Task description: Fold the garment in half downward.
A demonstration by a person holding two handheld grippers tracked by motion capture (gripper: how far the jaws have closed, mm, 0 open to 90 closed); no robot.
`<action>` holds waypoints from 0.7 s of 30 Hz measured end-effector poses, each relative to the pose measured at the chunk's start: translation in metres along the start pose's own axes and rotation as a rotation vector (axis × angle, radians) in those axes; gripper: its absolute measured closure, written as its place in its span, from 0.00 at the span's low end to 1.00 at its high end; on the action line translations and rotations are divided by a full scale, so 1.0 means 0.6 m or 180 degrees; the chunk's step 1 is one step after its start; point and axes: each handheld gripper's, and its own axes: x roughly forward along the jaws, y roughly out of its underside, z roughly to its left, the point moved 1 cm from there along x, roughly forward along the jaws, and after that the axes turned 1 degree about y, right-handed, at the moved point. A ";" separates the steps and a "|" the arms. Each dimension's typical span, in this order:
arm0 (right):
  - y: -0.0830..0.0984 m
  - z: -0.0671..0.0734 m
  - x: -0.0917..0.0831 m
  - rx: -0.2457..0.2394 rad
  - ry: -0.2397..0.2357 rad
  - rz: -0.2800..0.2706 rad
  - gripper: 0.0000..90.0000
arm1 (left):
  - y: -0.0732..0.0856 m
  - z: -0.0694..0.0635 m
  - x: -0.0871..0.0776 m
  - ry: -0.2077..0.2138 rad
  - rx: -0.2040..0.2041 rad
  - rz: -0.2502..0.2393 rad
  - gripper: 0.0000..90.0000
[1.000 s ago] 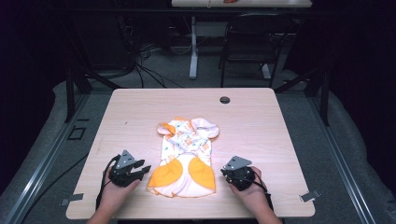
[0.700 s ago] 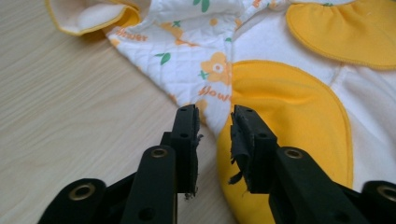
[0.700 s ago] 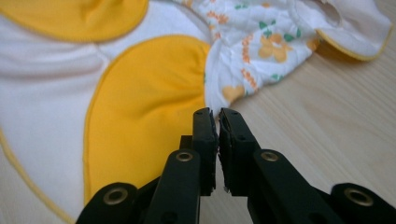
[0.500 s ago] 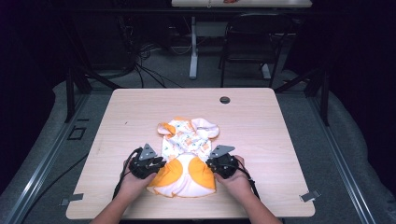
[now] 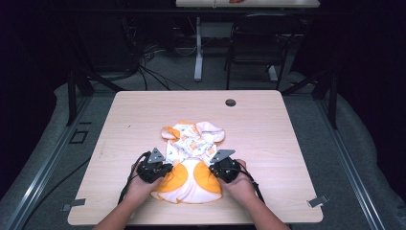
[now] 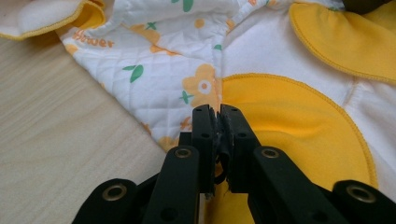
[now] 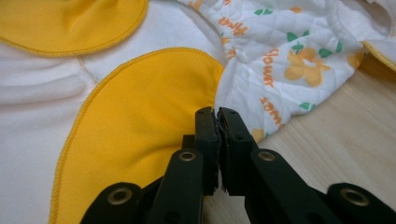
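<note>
High view: the soft, light baby garment [image 5: 191, 160] lies limp on the tabletop [image 5: 287, 143], the left gripper [image 5: 160, 168] and right gripper [image 5: 218, 167] having just been closing their fingers, now pinching its side edges where the yellow patches meet the print, a sound hold.

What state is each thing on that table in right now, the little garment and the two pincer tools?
Garment: lying crumpled on the table, partly folded, yellow patches up.
Left gripper: jaws just closed, pinching the garment's edge.
Right gripper: jaws just closed, pinching the opposite edge.
Table hole cap: in place, untouched.

print: "flower" x2, orange | on: quilted garment [image 7: 280, 51] | left gripper view: "…ower", partly cut off
</note>
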 end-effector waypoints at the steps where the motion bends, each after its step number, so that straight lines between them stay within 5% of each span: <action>1: 0.001 0.000 -0.001 -0.0019 -0.0011 0.0011 0.96 | 0.000 -0.002 0.000 -0.0007 0.0026 -0.0004 0.93; 12: 0.012 0.007 -0.016 -0.0170 -0.0021 0.0098 0.96 | 0.001 -0.029 -0.007 0.0084 0.0231 0.0098 0.93; 21: 0.029 0.015 -0.031 -0.0162 -0.0113 0.0082 0.96 | 0.010 -0.039 -0.013 0.0235 0.0174 0.0065 0.93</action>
